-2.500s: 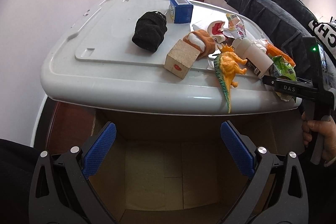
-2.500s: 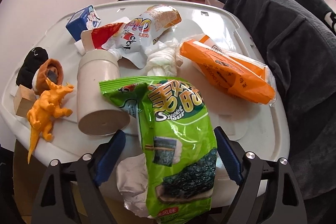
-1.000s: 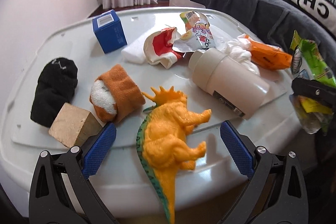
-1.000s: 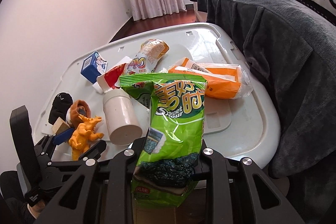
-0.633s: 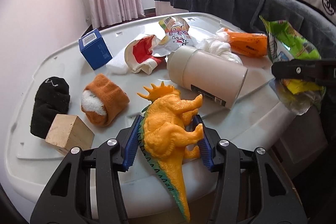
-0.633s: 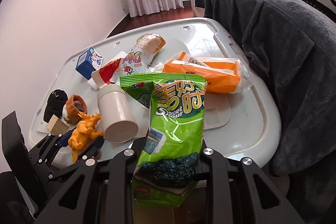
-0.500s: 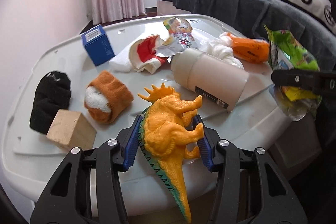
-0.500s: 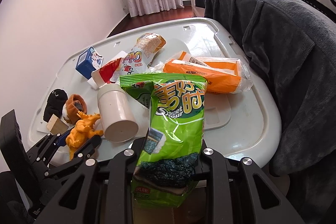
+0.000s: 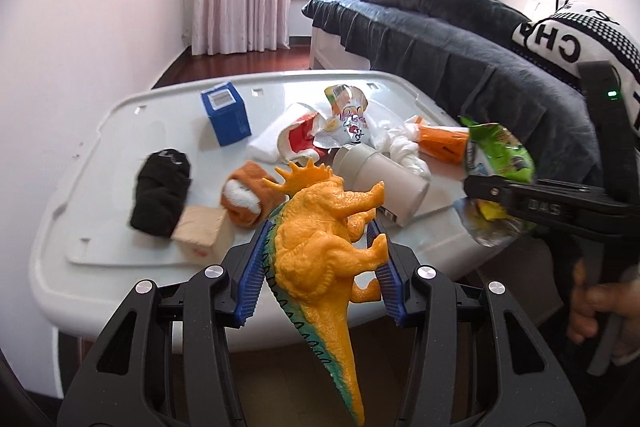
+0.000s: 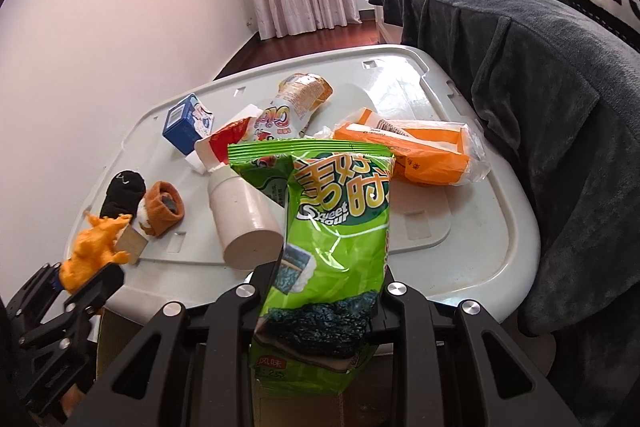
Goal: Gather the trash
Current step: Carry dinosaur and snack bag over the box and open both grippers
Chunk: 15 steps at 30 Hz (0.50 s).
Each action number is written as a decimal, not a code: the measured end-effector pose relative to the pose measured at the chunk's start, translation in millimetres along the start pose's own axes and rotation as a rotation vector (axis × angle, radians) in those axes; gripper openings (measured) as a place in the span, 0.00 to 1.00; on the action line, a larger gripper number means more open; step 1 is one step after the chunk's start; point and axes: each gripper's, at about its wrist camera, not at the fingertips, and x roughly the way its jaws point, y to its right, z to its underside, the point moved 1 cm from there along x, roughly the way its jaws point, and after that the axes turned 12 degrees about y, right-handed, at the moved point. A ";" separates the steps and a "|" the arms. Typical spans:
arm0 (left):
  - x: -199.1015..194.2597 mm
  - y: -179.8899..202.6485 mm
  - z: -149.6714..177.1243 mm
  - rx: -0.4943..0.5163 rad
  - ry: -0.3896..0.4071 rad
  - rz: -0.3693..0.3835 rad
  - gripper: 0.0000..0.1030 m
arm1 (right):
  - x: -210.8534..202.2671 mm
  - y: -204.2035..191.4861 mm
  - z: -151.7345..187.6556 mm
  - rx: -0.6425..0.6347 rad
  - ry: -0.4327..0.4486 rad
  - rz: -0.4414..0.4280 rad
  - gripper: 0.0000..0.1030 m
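Orange toy dinosaur is sitting clamped in the left claw; its tail is dangling and could snag the table. The right claw is pinching a green snack bag.

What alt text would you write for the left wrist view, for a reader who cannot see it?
The left gripper clamps an orange toy dinosaur above the near edge of a white bin lid strewn with wrappers, socks and a blue carton. At right, the right gripper pinches a green snack bag.
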 end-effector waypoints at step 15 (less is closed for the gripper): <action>-83.6 -15.2 48.1 0.023 -0.110 -0.120 0.47 | -80.8 -63.9 85.6 -0.108 -0.031 -0.113 0.26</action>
